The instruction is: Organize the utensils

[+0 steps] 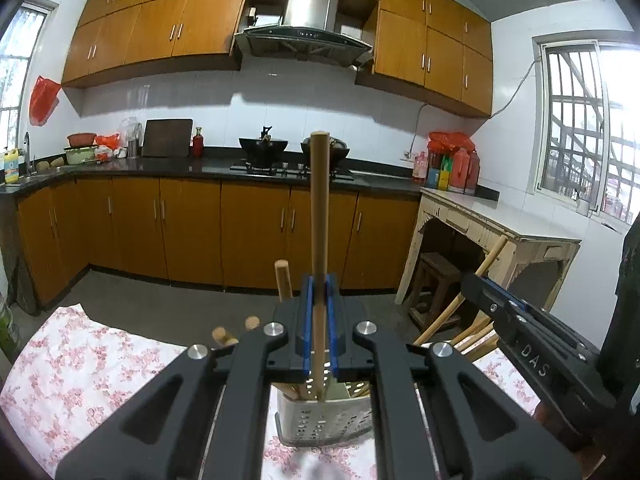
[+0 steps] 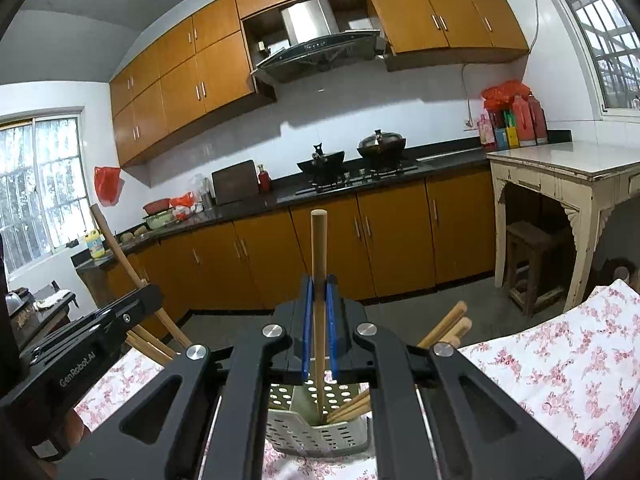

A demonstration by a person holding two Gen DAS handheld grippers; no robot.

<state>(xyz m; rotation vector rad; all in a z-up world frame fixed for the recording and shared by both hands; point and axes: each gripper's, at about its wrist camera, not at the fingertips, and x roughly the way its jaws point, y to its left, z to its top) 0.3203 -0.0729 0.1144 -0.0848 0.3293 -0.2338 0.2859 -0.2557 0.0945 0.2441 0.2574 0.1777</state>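
Down at the bottom of both wrist views sits the perforated metal utensil holder [image 1: 320, 420] [image 2: 316, 428], standing on a table covered with a pink floral cloth [image 1: 80, 360] [image 2: 560, 360]. It's already got several wooden chopsticks leaning in it, their tops fanning out to the sides [image 1: 250, 324] [image 2: 448, 320].

Left gripper [image 1: 319, 316] is clamped tight on one wooden chopstick [image 1: 320, 200], blue pads squeezing it on both sides. The stick stands pretty much upright and its lower end dips down into the holder. Right gripper [image 2: 319, 320] is doing the same thing with its own chopstick [image 2: 319, 248]: pads pinched on it, stick upright, lower tip down inside the holder next to the ones already leaning there.

The two grippers are close beside each other over the holder, so each camera catches the other one poking in from the side with its stick angled across the frame.

Beyond the table it's a regular kitchen: orange-brown cabinets [image 1: 248, 232] above and below a dark countertop [image 1: 160, 166], two black woks [image 1: 263, 148] on the stove, a steel range hood [image 1: 308, 20] over them, an old cream side table [image 1: 500, 224] by the window with red bottles [image 1: 460, 164] at its back.
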